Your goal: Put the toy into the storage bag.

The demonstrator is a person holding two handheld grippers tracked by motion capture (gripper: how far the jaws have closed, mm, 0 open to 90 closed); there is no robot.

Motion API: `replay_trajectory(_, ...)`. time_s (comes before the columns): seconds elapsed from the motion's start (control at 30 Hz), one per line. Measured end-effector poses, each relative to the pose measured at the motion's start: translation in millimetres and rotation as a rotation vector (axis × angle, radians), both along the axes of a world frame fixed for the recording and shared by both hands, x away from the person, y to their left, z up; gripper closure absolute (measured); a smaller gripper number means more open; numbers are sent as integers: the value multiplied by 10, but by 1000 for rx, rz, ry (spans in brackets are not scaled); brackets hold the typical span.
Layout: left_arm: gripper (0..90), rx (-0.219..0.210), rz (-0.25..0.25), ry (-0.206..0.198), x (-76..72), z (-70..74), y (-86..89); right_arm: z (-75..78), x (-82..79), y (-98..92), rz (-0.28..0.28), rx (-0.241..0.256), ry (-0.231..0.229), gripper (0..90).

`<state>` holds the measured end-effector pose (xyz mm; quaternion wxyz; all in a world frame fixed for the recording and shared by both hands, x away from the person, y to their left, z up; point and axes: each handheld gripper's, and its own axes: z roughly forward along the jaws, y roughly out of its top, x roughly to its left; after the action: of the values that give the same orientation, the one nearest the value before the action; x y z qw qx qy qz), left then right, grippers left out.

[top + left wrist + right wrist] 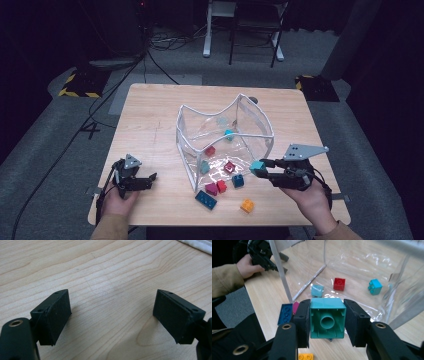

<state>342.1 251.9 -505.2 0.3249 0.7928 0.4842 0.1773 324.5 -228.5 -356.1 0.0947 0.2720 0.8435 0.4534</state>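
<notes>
Teal block (327, 318) sits clamped in the right gripper (263, 169), just beside the clear bag (260, 117). Left gripper (146, 179), jaws wide apart and empty, rests well left of that bag.

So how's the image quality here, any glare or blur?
High view: dim surroundings, lit table, white glare on the clear bag. Right gripper view: teal block sharp, bag plastic shiny. Left gripper view: sharp wood grain, soft shadows under the pads.
</notes>
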Motion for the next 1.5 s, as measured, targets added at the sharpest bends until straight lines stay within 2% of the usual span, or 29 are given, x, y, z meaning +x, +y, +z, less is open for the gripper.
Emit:
replay_trajectory(0.13, 152, 0, 0, 0, 0, 0, 0, 127, 29, -37, 6, 33, 5, 590)
replay_trajectory(0.33, 151, 0, 0, 0, 0, 0, 0, 347, 94, -72, 12, 48, -3, 590)
replay_trajectory(0.63, 151, 0, 0, 0, 1, 0, 1, 630, 238, -58, 13, 40, -33, 590)
replay_trajectory(0.73, 152, 0, 0, 0, 2, 0, 1, 706, 308, -41, 15, 52, -29, 590)
replay_trajectory(0.9, 152, 0, 0, 0, 1, 0, 1, 866, 455, -5, 0, 43, -48, 590)
replay_trajectory(1.1, 152, 0, 0, 0, 2, 0, 2, 966, 674, 63, -20, 19, -45, 590)
replay_trajectory(1.37, 152, 0, 0, 0, 2, 0, 2, 1039, 969, 161, -43, -16, -24, 590)
replay_trajectory(1.5, 152, -1, 0, 0, 2, 0, 2, 1047, 1066, 229, -43, -44, -13, 590)
